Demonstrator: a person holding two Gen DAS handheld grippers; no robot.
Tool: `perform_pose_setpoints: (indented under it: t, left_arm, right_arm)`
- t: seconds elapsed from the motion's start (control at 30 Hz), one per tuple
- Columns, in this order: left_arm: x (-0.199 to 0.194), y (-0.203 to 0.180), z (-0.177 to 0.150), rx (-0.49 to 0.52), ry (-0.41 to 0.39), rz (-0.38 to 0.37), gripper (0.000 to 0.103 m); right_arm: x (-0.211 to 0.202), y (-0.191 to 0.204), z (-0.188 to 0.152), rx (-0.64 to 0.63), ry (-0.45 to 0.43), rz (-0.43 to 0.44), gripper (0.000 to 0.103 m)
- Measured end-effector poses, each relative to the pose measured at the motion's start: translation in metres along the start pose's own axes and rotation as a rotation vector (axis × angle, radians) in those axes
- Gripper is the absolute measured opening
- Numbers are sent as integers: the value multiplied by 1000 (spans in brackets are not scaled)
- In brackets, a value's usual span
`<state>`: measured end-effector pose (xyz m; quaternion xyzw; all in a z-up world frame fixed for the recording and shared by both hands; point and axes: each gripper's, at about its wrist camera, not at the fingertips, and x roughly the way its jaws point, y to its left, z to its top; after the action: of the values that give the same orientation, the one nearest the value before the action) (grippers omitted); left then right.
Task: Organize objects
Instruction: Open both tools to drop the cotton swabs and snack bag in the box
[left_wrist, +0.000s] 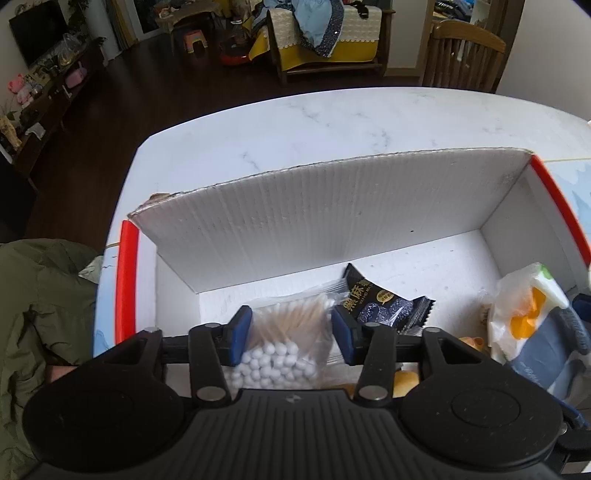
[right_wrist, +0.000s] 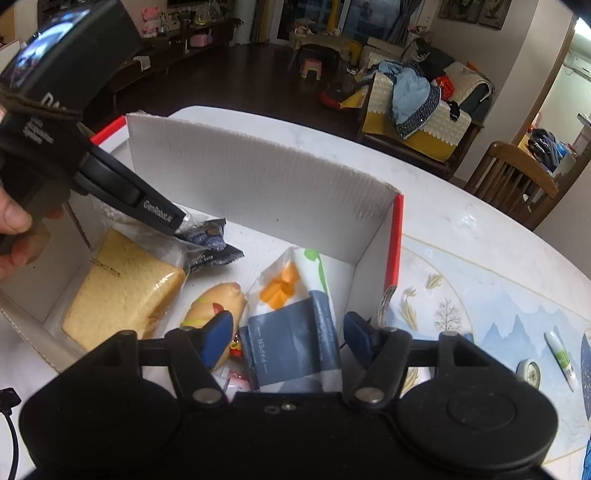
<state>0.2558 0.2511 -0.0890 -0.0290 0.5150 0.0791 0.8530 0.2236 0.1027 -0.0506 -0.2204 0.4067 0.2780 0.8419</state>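
Left tongs (left_wrist: 291, 332) straddle the cotton swab bag (left_wrist: 286, 343), apparently loosened; right tongs (right_wrist: 284, 341) stand wide around the tissue pack (right_wrist: 295, 325), its lower end hidden inside the box (right_wrist: 258, 177).

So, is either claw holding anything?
Neither seems to: the cotton swab bag lies loose between the left gripper's open fingers, the tissue pack between the right gripper's.

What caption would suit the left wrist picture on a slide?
Left gripper straddling a bag of cotton swabs inside an open white cardboard box, beside a dark snack packet.
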Motion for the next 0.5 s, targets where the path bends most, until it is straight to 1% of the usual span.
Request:
perform_pose_setpoints:
  t: [0.07, 0.17, 0.33, 0.5]
  left_arm:
    - [-2, -1, -1, -5, -10, -23, 58]
    - [-7, -6, -3, 6, -25, -12, 64]
    - [-20, -6, -7, 6, -52, -23, 65]
    - [-43, -1, -13, -8, -85, -41, 65]
  right_arm:
    - [-4, -2, 0, 8, -8, 10, 72]
    - [-10, -6, 2, 18, -21, 22, 74]
    - [-21, -14, 3, 47, -40, 48, 75]
    - [-37, -20, 2, 78, -64, 82, 76]
